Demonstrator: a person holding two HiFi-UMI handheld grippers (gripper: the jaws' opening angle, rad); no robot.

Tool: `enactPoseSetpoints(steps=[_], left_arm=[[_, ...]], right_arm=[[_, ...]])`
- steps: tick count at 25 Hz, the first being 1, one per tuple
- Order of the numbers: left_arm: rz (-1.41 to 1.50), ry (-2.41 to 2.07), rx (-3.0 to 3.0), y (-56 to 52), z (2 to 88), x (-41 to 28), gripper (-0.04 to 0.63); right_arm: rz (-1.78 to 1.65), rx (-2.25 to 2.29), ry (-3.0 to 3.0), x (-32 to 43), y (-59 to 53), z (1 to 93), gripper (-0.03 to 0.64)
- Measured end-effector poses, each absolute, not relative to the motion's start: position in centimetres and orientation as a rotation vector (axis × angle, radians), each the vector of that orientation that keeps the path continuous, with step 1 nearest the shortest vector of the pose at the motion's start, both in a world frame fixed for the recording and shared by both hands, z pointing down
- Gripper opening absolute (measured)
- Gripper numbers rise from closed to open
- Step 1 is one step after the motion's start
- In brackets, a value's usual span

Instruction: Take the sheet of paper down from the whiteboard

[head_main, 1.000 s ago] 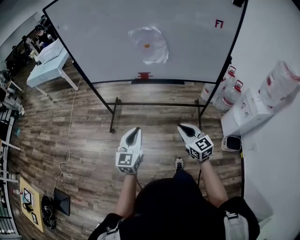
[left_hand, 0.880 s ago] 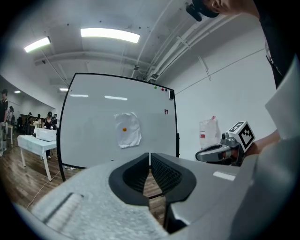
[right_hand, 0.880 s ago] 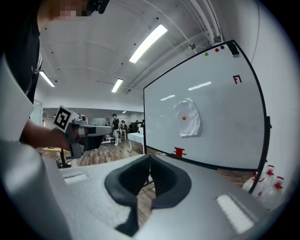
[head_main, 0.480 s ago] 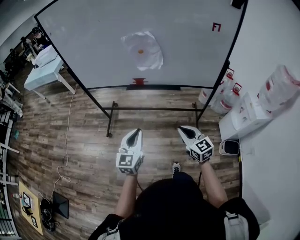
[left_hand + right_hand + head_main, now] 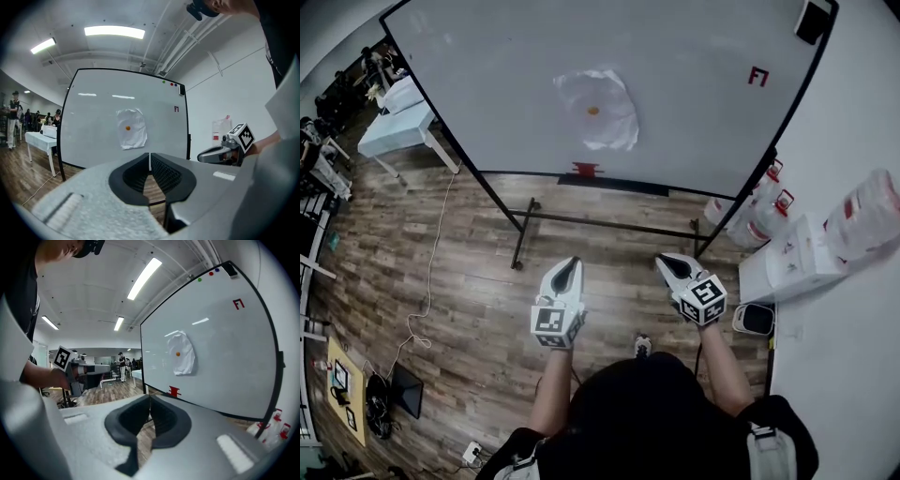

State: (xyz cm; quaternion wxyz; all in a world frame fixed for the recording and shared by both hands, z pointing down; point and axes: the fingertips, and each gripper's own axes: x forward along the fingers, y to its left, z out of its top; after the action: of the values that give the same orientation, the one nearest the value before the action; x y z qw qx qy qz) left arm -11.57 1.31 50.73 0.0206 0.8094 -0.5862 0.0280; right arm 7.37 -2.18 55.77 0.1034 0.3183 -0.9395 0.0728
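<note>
Sheet of paper [image 5: 598, 108] still hangs under an orange magnet [image 5: 593, 111] near the middle of the whiteboard [image 5: 694, 103] (nothing done yet); left gripper [image 5: 572, 261] and right gripper [image 5: 667, 256] are well short of it, jaws closed on nothing

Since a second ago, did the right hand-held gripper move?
Yes. The right hand-held gripper went forward, toward the black-framed whiteboard: the small white dark-faced floor box, level with its cube before, now lies lower in view.

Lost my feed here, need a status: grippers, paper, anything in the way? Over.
Left gripper shut, empty; right gripper shut, empty. Sheet of paper on whiteboard under orange magnet, untouched. Wood floor ahead, no obstacle seen.
</note>
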Motion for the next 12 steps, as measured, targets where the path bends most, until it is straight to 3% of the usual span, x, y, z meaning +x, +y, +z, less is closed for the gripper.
enactPoseSetpoints(steps=[12], left_arm=[[0.078, -1.966, 2.366, -1.9, 50.7, -11.3, 0.023]], right_arm=[[0.208, 0.749, -2.805, 7.2, -7.0, 56.6, 0.005]])
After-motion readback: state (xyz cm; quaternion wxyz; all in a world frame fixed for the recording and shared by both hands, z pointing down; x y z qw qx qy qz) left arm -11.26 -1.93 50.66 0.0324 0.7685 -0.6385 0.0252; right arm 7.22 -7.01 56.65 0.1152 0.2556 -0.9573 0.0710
